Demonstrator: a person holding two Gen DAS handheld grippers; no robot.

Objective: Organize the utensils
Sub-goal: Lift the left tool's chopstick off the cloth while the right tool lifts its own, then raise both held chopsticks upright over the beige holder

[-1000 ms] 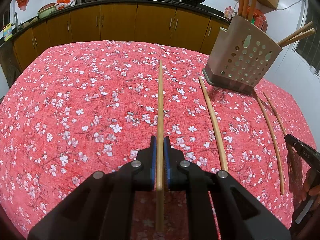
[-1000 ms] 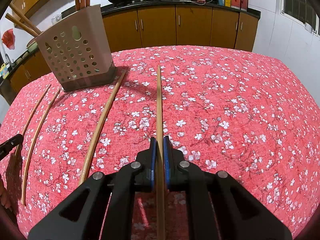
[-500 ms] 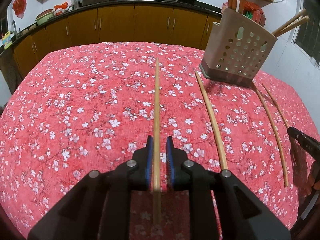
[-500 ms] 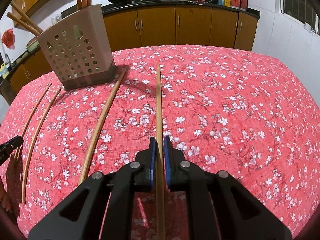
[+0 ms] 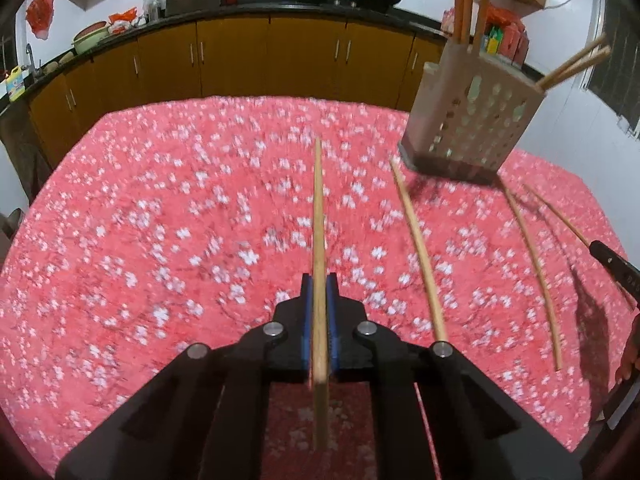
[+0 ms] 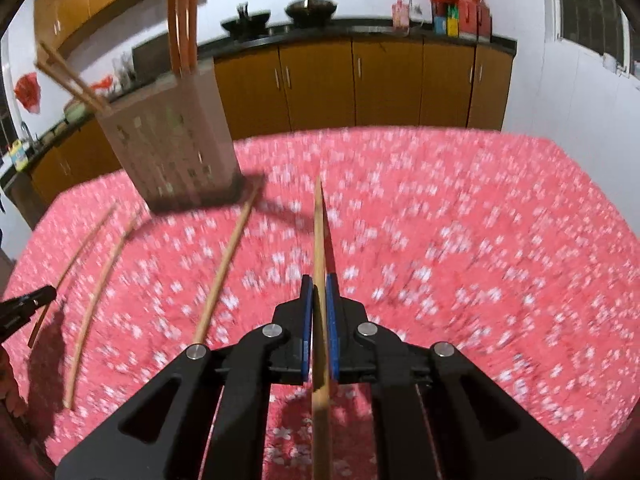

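In the left wrist view my left gripper (image 5: 319, 280) has its blue pads closing tight on a wooden chopstick (image 5: 319, 216) that points straight ahead. The right wrist view shows my right gripper (image 6: 319, 280) shut on another chopstick (image 6: 319, 232), raised over the cloth. A perforated beige utensil holder (image 5: 472, 120) (image 6: 176, 140) stands at the back with several chopsticks in it. Two more chopsticks (image 5: 418, 248) (image 5: 532, 268) lie on the cloth between the grippers. The right gripper's black tip (image 5: 612, 264) shows at the right edge, the left gripper's tip (image 6: 24, 306) at the left edge.
The table wears a red floral cloth (image 5: 160, 220). Brown kitchen cabinets (image 5: 240, 60) and a dark counter with woks run behind it. A white wall and window lie to the right (image 6: 580, 80). A hand shows at the frame edge (image 5: 630, 356).
The right gripper has risen with its chopstick, whose far tip now hangs above the cloth. The left jaws, slightly parted half a second ago, have closed on their chopstick. Both views are blurred by motion.
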